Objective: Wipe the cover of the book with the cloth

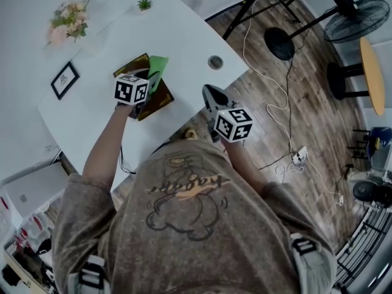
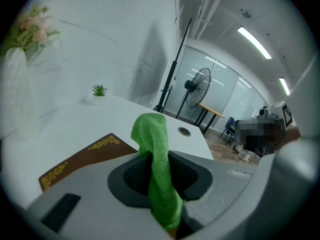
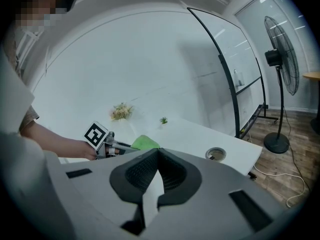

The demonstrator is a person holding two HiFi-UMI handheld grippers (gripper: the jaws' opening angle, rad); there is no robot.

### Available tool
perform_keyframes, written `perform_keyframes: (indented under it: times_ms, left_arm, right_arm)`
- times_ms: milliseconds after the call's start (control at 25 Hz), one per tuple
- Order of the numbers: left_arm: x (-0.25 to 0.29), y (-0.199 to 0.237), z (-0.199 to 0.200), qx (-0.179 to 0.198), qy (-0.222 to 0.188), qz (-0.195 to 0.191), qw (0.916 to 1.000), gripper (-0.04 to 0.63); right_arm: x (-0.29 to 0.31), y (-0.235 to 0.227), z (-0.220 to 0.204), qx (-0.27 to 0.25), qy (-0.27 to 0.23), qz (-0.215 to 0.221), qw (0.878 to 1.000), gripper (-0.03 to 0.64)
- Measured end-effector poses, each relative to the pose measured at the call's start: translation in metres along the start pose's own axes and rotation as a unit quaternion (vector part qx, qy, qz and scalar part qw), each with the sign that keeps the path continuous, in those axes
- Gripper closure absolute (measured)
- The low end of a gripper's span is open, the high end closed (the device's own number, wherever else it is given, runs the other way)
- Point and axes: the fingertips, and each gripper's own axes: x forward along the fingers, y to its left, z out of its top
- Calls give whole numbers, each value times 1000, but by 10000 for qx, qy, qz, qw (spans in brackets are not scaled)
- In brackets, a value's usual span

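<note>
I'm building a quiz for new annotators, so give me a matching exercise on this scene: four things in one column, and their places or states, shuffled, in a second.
Things:
1. cloth
2. book
3. right tool
4. fan

Places or states:
a. stands on the wood floor
b. clamped in the left tool
c. shut on nothing
d. lies flat on the white table

Pairs: 1-b; 2-d; 3-c; 4-a

The left tool point(image 2: 161, 176) clamps a green cloth point(image 2: 150, 129), brown book point(image 2: 82, 160) lying just beyond
</note>
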Motion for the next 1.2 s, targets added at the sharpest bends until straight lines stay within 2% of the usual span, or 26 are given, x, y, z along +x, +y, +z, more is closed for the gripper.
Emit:
perform_keyframes:
  times_ms: [200, 720, 1000, 1200]
  left_arm:
    - [-3, -27, -13, 96, 55, -88, 9999, 517]
    - [-13, -73, -44, 43, 145, -406, 9991, 518]
    - [-30, -79, -53, -442, 40, -616, 9971, 517]
    - [-60, -39, -42, -831, -397, -286, 9953, 517]
  right_arm:
    - [-3, 0, -2, 10, 1, 46, 10000, 614]
    - [12, 11, -2, -3, 42, 262, 9996, 614]
    - [22, 18, -2, -28, 91, 372, 9993, 614]
    - [31, 23, -1, 10, 104, 426, 9990, 614]
